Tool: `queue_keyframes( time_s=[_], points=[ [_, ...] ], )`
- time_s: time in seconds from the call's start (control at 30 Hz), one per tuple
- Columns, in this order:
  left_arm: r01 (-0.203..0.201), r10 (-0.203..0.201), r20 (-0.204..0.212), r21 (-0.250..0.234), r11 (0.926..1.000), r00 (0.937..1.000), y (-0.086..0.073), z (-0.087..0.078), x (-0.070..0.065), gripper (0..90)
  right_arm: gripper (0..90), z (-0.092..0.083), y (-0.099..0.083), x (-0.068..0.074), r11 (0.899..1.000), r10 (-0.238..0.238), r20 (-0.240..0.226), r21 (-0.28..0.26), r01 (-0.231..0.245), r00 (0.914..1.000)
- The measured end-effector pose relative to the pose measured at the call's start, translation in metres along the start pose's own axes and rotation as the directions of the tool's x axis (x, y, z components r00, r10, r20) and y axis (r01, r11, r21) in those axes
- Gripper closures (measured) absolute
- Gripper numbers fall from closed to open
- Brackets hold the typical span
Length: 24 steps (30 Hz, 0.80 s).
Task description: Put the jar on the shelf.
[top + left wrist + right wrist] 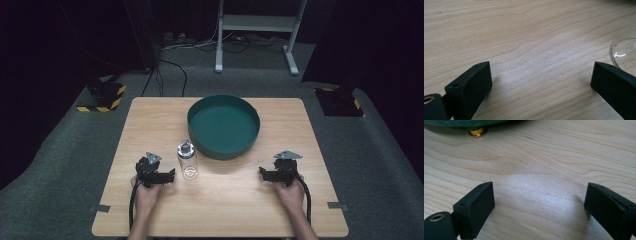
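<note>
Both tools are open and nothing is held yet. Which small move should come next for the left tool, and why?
Probably slide the left tool a little to its right, so that its open jaws come around the clear bottle. The bottle stands upright just beside it on the table, in front of the green bowl. The right tool is farther from the bottle and also open.

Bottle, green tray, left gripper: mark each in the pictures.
bottle (187,161), high view, on its clear body.
green tray (222,146), high view, on its near outer wall.
left gripper (172,175), high view, between its open jaw tips.
</note>
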<state>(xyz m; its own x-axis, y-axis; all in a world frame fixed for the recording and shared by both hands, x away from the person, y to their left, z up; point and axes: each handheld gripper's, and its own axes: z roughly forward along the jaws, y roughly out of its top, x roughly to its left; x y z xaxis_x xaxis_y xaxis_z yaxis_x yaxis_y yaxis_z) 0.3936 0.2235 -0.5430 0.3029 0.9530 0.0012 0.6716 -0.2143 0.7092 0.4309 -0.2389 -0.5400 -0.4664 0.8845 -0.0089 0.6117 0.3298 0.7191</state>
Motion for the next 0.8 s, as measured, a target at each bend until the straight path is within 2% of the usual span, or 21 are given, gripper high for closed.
queue_keyframes(
  time_s=[0.27,0.37,0.47,0.6,0.8],
  points=[
    [-0.001,0.001,0.001,0.003,1.0000,1.0000,0.000,-0.001,0.000,4.0,9.4,0.000,0.000,0.000,1.000,0.000,0.000,0.000,0.000,1.0000],
    [-0.009,0.009,0.006,0.023,0.9997,0.9999,0.000,-0.004,-0.001,4.9,9.4,0.000,0.000,0.000,1.000,0.000,0.000,-0.001,0.000,1.0000],
    [-0.019,0.019,0.018,0.011,0.9998,0.9997,0.000,-0.010,-0.003,4.0,9.4,0.000,0.000,0.000,1.000,0.000,0.000,0.000,0.000,1.0000],
    [-0.028,0.030,0.038,-0.043,0.9987,0.9988,0.002,-0.024,-0.008,4.4,9.5,0.000,0.000,0.000,1.000,-0.001,0.000,0.000,0.001,1.0000],
    [-0.049,0.053,0.066,-0.063,0.9968,0.9964,0.002,-0.040,-0.016,4.3,9.4,0.000,0.000,0.000,1.000,-0.001,0.000,-0.001,0.001,1.0000]
  ],
)
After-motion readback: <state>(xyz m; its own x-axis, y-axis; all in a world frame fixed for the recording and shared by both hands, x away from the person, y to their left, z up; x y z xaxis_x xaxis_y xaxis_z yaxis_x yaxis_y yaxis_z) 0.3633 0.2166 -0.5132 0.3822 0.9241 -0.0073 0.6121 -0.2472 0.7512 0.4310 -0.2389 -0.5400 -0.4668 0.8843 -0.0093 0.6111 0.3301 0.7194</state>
